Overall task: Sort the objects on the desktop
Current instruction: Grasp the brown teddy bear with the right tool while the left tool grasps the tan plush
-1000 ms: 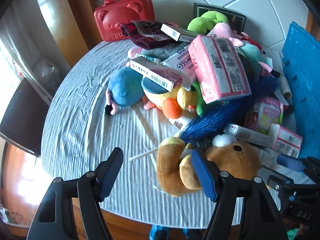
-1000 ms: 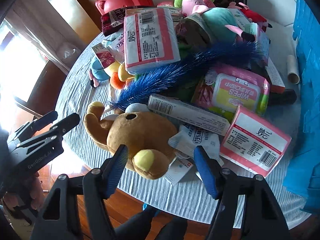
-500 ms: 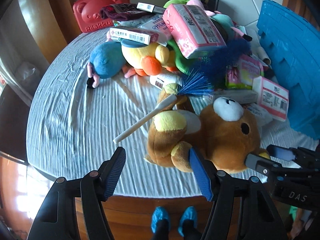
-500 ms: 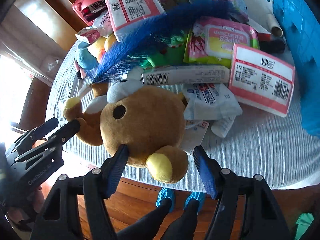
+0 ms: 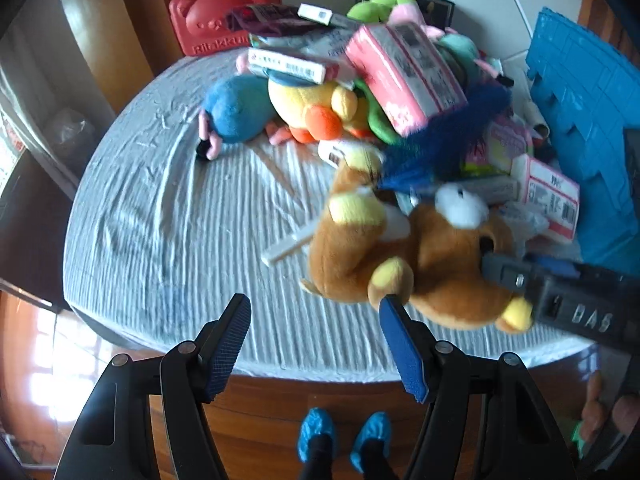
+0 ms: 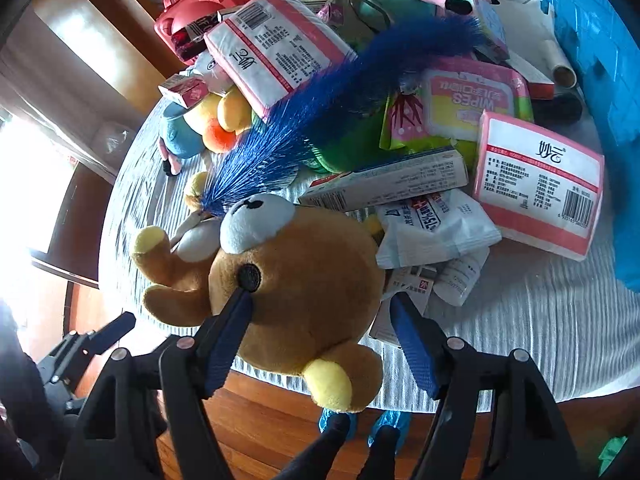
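Observation:
A brown plush bear (image 6: 304, 280) lies at the near edge of the round table (image 5: 160, 220), its head between the two pads of my right gripper (image 6: 320, 336). The jaws are wide and the left pad touches the bear's face. In the left wrist view the bear (image 5: 404, 264) lies right of my left gripper (image 5: 316, 344), which is open and empty over the table's front edge. A blue feather duster (image 6: 340, 92) lies across the pile behind the bear. The right gripper's body (image 5: 560, 300) shows at the bear's head.
A heap of plush toys, pink tissue packs (image 6: 540, 184), boxes and wipes fills the far half of the table. A red bear case (image 5: 224, 16) stands at the back left. A blue crate (image 5: 588, 120) stands at the right. The wooden floor lies below the table's edge.
My right gripper has moved forward around the bear's head. The left gripper has pulled back and up, away from the pile. The bear has shifted toward the table's near edge.

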Motion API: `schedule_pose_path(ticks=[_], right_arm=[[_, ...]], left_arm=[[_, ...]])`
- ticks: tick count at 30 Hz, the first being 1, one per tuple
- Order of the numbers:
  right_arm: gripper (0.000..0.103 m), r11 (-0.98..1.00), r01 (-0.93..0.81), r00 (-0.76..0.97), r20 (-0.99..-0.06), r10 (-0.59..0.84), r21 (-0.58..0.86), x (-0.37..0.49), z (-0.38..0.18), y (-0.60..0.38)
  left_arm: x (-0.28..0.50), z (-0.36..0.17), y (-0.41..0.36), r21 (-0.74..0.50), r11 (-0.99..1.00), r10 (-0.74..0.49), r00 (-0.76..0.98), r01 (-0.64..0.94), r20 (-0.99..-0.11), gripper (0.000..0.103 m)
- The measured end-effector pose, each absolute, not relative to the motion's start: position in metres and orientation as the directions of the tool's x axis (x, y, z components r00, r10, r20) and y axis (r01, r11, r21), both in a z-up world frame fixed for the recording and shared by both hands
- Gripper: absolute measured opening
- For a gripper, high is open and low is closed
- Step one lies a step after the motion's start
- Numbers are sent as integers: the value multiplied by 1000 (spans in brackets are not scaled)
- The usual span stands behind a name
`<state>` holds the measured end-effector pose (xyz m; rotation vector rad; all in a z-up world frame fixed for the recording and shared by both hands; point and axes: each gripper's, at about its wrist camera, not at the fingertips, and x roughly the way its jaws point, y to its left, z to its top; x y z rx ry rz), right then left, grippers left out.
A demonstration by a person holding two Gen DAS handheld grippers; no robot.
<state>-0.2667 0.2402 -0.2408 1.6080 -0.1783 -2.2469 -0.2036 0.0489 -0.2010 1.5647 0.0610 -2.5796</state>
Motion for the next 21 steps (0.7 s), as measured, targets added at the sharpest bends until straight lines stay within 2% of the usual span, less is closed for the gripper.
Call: schedule_pose_path(ticks=[4,8,16,21], right_arm=[[71,-917,246,-246,-895,-371,313,-257,-247,242],[82,-917,227,-216,-901,-377,329,-251,-258,250],[82,-929,202,-251,-900,-357,312,-242,-251,252],[82,-936,178,-294,-892,-344,302,-243,-240,249]], left_arm=[[-221,-181,43,29,-989,-97,-501,142,-860,68],[-240,-208,55,51,-994,-86,-441,92,-894,68],[-214,-246,64,25,-998,-43,-369,54,-928,73],[-211,-249,58,-6,-999,-13,-380,49,-925,74]])
